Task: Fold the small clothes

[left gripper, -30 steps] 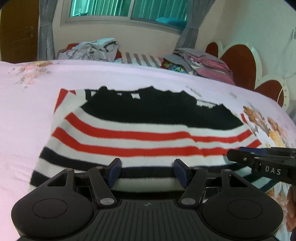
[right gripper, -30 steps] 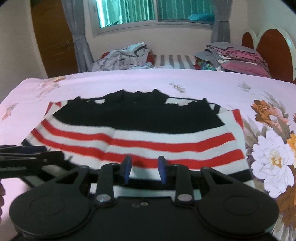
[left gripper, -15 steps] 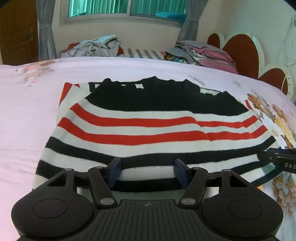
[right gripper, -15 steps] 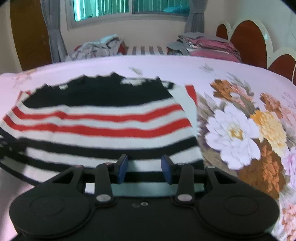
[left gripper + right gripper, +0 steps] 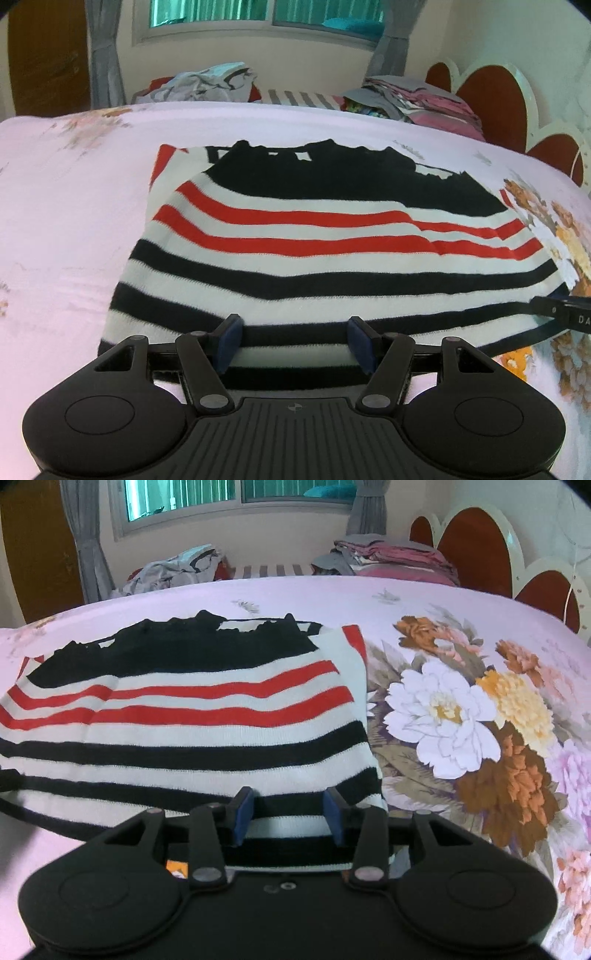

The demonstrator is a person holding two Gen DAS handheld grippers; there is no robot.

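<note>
Between both open claws' fingers lies the striped sweater [image 5: 332, 258].

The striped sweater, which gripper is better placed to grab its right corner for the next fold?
Right gripper: it sits open at the striped sweater's near right corner; the left gripper faces mid-hem.

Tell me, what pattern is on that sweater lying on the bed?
The sweater has a black top, then red and black stripes on white, clearest in the left wrist view.
</note>
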